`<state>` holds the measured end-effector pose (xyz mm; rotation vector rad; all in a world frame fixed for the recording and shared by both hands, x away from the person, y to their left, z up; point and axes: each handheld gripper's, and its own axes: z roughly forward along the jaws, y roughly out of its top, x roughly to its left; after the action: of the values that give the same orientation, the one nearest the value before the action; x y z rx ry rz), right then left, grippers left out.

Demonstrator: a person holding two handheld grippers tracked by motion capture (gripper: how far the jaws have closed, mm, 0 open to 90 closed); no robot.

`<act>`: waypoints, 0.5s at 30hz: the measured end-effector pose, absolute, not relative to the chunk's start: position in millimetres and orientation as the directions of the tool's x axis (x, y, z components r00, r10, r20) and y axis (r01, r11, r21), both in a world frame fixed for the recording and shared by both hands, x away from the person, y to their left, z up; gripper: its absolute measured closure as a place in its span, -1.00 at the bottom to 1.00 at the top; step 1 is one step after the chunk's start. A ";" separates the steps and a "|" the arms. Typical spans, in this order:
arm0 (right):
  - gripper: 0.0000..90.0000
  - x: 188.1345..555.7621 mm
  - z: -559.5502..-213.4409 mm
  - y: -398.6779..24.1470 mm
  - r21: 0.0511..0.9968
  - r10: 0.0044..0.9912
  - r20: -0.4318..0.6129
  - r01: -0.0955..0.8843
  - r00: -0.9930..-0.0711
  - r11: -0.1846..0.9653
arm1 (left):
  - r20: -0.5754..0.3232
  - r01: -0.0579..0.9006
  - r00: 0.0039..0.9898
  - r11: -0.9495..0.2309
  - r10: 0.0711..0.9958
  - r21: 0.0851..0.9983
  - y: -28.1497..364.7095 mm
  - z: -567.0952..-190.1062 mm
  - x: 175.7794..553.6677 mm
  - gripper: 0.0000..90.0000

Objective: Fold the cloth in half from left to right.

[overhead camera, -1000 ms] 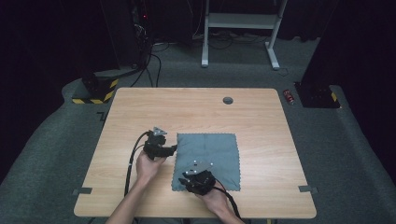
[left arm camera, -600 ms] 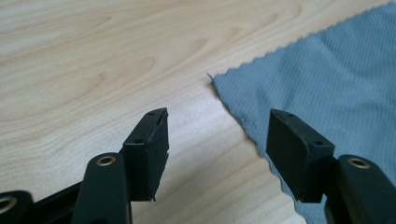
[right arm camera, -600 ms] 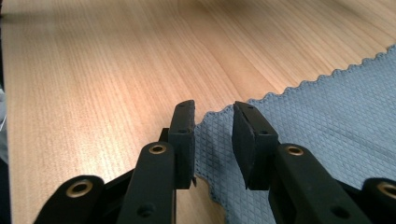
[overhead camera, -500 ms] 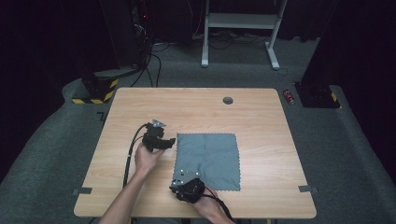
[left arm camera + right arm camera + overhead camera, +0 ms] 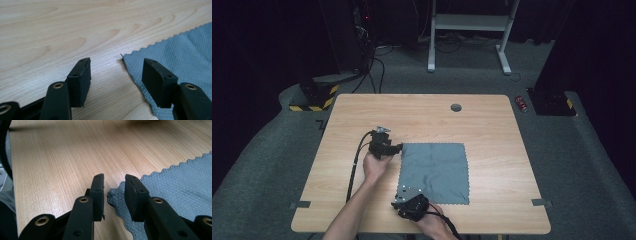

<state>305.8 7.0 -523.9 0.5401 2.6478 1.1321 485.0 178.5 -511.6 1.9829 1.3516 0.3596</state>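
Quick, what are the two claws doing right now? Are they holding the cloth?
Left claw: open, holding nothing, at the far left corner of the grey cloth.
Right claw: open with a narrower gap, the cloth's near left corner between its jaws, not pinched yet.

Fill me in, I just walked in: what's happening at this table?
A person holds a gripper in each hand at a grey cloth lying flat on the wooden table. The left gripper stands open at the far left corner, the right gripper open over the near left corner. Neither has pinched it yet.
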 end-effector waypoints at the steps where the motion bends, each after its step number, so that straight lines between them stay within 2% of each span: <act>1: 0.55 305.7 -523.9 7.1 0.730 0.411 -0.049 0.248 -0.910 0.637 | -0.138 0.701 0.423 -0.227 0.896 0.676 175.8 -511.4 486.6 -0.13; 4: 0.57 305.7 -523.5 7.5 0.727 0.408 -0.053 0.244 -0.912 0.642 | -0.133 0.695 0.423 -0.227 0.896 0.683 168.8 -508.9 491.6 -0.10; 6: 0.59 305.0 -523.6 7.5 0.728 0.407 -0.055 0.242 -0.912 0.641 | -0.098 0.699 0.422 -0.254 0.901 0.668 162.6 -509.0 496.1 -0.06; 10: 0.68 304.4 -523.2 7.4 0.726 0.406 -0.056 0.242 -0.912 0.644 | -0.084 0.698 0.417 -0.260 0.905 0.668 158.5 -511.9 497.3 0.10; 15: 0.83 303.0 -522.3 8.5 0.718 0.402 -0.081 0.226 -0.912 0.658 | -0.031 0.679 0.441 -0.311 0.897 0.665 153.7 -511.3 495.7 0.47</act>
<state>303.0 8.5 -522.3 0.5088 2.6435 1.0975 495.7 153.7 -511.3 2.0879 1.3169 0.4642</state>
